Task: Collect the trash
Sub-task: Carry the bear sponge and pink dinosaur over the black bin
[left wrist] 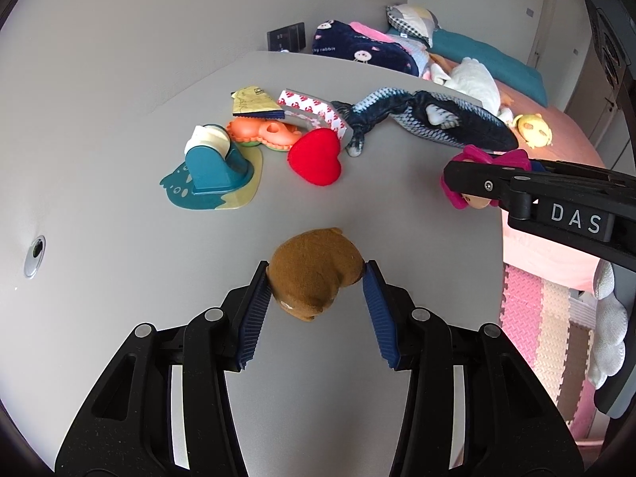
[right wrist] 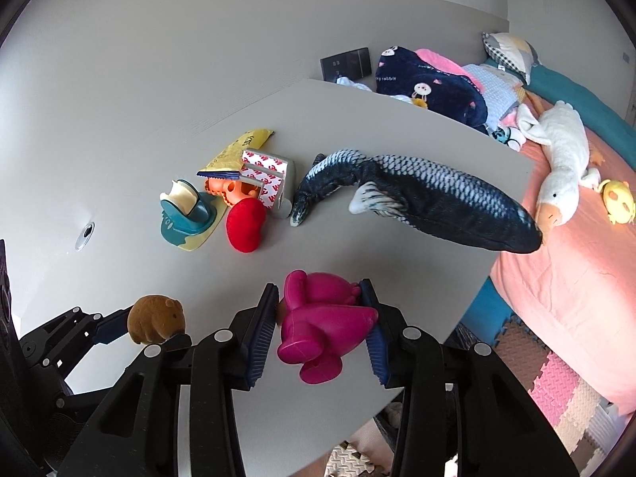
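Both grippers are loaded: the left gripper [left wrist: 316, 278] has its jaws closed on a brown plush [left wrist: 316, 272], the right gripper [right wrist: 318, 298] on a magenta toy figure [right wrist: 324, 318], both just above the bench [left wrist: 119, 139]. The red heart [left wrist: 316, 157], tape dispenser [left wrist: 214, 163] and fish plush [right wrist: 417, 194] remain uncollected; no bin shows.

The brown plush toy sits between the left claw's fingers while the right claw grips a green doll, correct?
Not quite: the doll in the right claw is magenta, not green, as the right wrist view shows. The brown plush toy does sit between the left claw's fingers.
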{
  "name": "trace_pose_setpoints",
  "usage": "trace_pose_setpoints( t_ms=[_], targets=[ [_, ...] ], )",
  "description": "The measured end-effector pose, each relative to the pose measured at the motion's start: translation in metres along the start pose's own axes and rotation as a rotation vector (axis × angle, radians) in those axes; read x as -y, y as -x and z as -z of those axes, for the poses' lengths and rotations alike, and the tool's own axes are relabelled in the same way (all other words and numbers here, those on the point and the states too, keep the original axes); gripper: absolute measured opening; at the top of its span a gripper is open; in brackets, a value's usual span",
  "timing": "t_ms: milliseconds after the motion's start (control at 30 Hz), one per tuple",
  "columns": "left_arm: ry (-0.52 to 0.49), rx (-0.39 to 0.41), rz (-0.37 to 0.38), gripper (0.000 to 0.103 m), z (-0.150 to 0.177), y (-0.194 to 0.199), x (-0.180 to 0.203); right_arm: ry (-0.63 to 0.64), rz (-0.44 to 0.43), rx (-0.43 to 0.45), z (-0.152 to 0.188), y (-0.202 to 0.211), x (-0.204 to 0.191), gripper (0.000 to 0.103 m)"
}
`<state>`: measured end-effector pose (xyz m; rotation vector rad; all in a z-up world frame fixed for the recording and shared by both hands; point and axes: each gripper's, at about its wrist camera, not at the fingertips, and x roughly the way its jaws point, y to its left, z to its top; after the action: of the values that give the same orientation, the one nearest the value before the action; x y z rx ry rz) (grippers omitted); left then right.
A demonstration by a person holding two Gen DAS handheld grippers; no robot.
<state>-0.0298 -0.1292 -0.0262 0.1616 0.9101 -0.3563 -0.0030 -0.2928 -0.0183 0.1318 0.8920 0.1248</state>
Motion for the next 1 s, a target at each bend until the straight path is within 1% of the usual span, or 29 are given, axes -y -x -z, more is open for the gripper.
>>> trace_pose_setpoints(
  t_ms=[200, 500, 733, 1000],
  targets=[
    [-0.04, 0.031, 0.041, 0.047, -0.002, 0.013, 0.03, -0.002, 0.04, 0.027, 0.012, 0.031, 0.018, 0.043],
    [-0.124, 0.048, 0.098, 0.047, -0.005, 0.025, 0.083, -0.054, 0.108, 0.06, 0.033, 0.07, 0.057, 0.043],
    [-0.173, 0.045, 0.141, 0.047, -0.007, 0.028, 0.123, -0.102, 0.155, 0.079, 0.048, 0.095, 0.091, 0.043],
    [-0.225, 0.034, 0.178, 0.047, -0.011, 0.026, 0.163, -0.152, 0.193, 0.094, 0.06, 0.115, 0.126, 0.043]
  ],
)
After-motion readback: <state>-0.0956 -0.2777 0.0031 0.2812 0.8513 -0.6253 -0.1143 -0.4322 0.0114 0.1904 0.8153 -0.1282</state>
